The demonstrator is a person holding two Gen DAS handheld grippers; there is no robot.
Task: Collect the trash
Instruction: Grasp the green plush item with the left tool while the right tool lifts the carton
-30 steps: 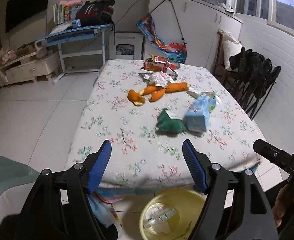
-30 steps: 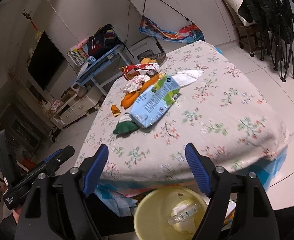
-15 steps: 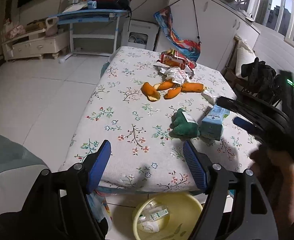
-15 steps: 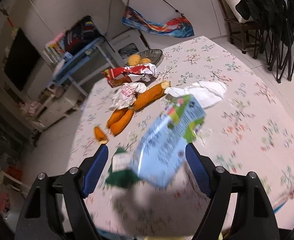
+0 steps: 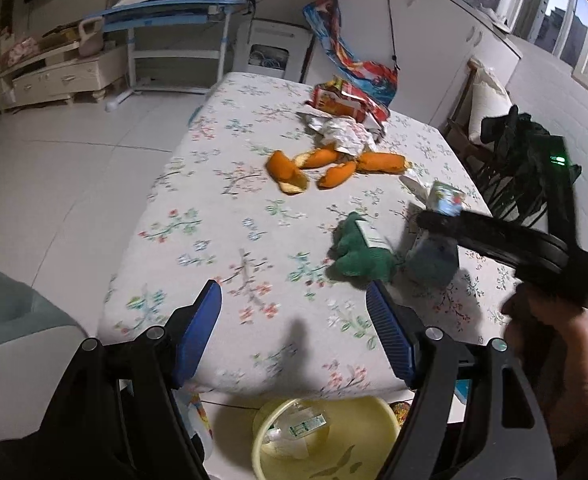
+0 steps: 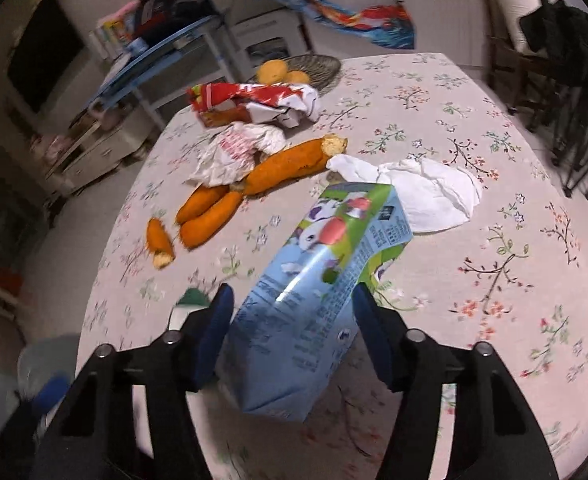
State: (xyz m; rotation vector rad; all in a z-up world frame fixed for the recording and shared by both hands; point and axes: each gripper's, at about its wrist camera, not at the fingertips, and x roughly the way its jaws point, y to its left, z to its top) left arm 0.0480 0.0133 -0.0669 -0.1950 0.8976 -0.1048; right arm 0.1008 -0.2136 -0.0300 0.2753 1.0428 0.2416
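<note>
A light-blue drink carton (image 6: 314, 292) stands tilted on the floral table (image 5: 213, 220) between the fingers of my right gripper (image 6: 292, 289). The jaws are closing; the right pad is at its side and a thin gap shows at the left pad. Beside it lies a crumpled green wrapper (image 5: 358, 252). Further back are orange peels (image 5: 326, 164), a white tissue (image 6: 426, 192), a white-and-red crumpled wrapper (image 6: 233, 152) and a red snack bag (image 6: 253, 98). My left gripper (image 5: 294, 286) hangs open and empty over the table's near edge.
A yellow basin (image 5: 334, 440) with a plastic bottle (image 5: 294, 428) in it sits on the floor under the near table edge. A wire basket (image 6: 326, 66) with fruit stands at the far end. Black folding chairs (image 5: 526, 160) line the right side. A hand (image 5: 546, 328) holds the right gripper.
My right gripper swung in over the table and came down around the blue carton, and its jaws narrowed. My left gripper drifted forward toward the table edge, still open.
</note>
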